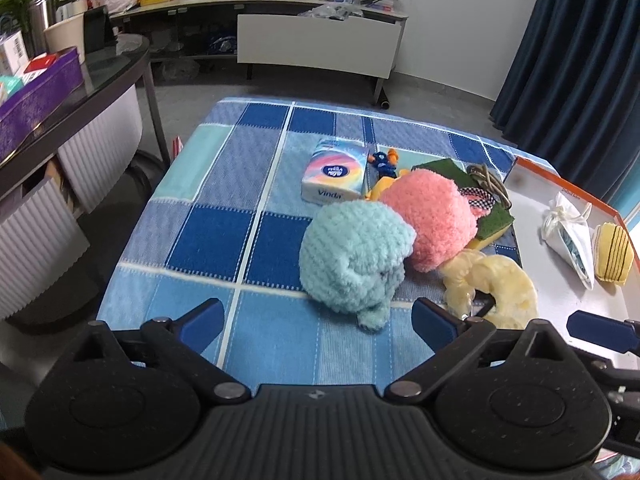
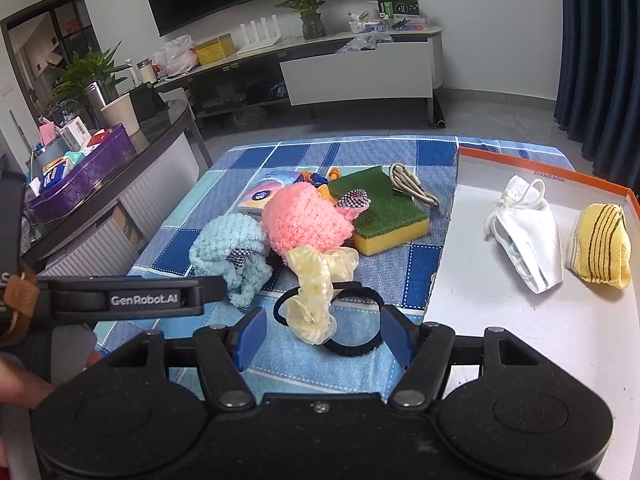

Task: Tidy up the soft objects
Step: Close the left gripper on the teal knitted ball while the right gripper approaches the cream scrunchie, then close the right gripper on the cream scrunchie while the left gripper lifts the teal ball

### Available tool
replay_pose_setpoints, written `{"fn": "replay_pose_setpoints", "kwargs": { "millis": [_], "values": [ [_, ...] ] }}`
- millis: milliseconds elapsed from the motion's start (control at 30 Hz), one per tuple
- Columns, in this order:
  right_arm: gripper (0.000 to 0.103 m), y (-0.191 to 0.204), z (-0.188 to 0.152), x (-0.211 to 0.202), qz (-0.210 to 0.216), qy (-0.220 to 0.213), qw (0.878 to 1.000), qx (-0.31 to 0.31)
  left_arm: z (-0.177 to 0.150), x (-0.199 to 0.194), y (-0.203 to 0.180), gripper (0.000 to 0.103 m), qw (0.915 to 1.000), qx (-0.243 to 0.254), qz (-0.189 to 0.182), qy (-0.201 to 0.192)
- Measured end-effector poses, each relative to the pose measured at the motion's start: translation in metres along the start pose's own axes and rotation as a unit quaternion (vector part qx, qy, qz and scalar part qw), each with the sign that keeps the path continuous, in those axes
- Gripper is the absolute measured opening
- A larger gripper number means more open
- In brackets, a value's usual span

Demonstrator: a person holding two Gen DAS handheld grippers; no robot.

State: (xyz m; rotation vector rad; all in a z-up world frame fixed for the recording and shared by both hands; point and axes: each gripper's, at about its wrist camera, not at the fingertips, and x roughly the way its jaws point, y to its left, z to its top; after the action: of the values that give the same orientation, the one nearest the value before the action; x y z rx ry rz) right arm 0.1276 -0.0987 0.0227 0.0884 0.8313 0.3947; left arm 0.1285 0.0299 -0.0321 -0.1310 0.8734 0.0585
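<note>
Left gripper [image 1: 316, 318]: jaws stand wide apart, nothing gripped; the blue fluffy crocheted plush [image 1: 354, 258] sits just ahead at 12 o'clock, its lower tuft lying between the blue fingertips [image 1: 202, 320] without contact.
Right gripper [image 2: 320, 338]: jaws stand wide apart, nothing gripped; the pale yellow ruffled fabric scrunchie [image 2: 318, 284] and its black elastic hair band [image 2: 352, 346] lie between the fingertips, untouched.
Task items, unsorted: on the blue checked woven tablecloth [image 1: 208, 240], at the centre; the pink fluffy crocheted plush [image 1: 430, 224] touches the blue one at its 2 o'clock.
Task items, sorted: a white drawstring fabric pouch [image 2: 524, 236] and a yellow striped knitted cloth bundle [image 2: 600, 248] lie in the shallow white box with the orange rim [image 2: 540, 168], at 3 o'clock of the pile.
Other items: a green-and-yellow scouring sponge [image 2: 384, 208], a coiled beige cable [image 2: 412, 188] and a rainbow-printed tissue pack [image 1: 336, 176] at 12 o'clock of the pile.
Risk, snagging: loose yarn loops are judged likely to catch on neighbours; lifting one plush could drag the other.
Risk, partial grip: the band could be pinched alone, leaving the ruffle dangling or slipping.
Risk, collision: the grippers work close together; crossing paths toward the box could cause contact.
Textures: the plush is compressible; the ruffle is thin and glossy; the sponge is coarse on top.
</note>
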Motion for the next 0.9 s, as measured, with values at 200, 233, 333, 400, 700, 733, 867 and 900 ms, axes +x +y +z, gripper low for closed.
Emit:
{"fn": "replay_pose_setpoints", "kwargs": {
  "millis": [200,233,333,400,700,733,867,900],
  "values": [
    [0.076,-0.001,0.001,0.007,-0.002,0.006,1.000,0.001,0.010,0.016,-0.005,0.103,0.9996,0.028,0.000,0.003],
    [0.076,-0.001,0.002,0.009,-0.002,0.007,1.000,0.002,0.011,0.018,-0.006,0.103,0.9996,0.029,0.001,0.003],
    [0.076,0.000,0.003,0.013,0.002,0.010,1.000,0.005,0.016,0.027,-0.006,0.103,0.9994,0.032,-0.001,0.011],
    [0.076,0.001,0.004,0.015,0.004,0.011,1.000,0.005,0.018,0.032,-0.008,0.103,0.9992,0.038,-0.003,0.013],
    [0.076,0.005,0.009,0.023,0.002,0.010,1.000,0.006,0.017,0.041,-0.010,0.057,0.9981,0.041,-0.046,0.000],
    [0.075,0.005,0.010,0.022,0.002,0.008,1.000,0.006,0.016,0.038,-0.010,0.056,0.9978,0.044,-0.049,-0.003],
    [0.064,0.005,0.012,0.028,0.008,0.014,1.000,0.006,0.011,0.024,-0.002,0.056,0.9986,0.030,-0.043,-0.011],
    [0.059,0.006,0.012,0.031,0.008,0.014,1.000,0.006,0.009,0.021,0.002,0.056,0.9987,0.023,-0.043,-0.011]
  ]
}}
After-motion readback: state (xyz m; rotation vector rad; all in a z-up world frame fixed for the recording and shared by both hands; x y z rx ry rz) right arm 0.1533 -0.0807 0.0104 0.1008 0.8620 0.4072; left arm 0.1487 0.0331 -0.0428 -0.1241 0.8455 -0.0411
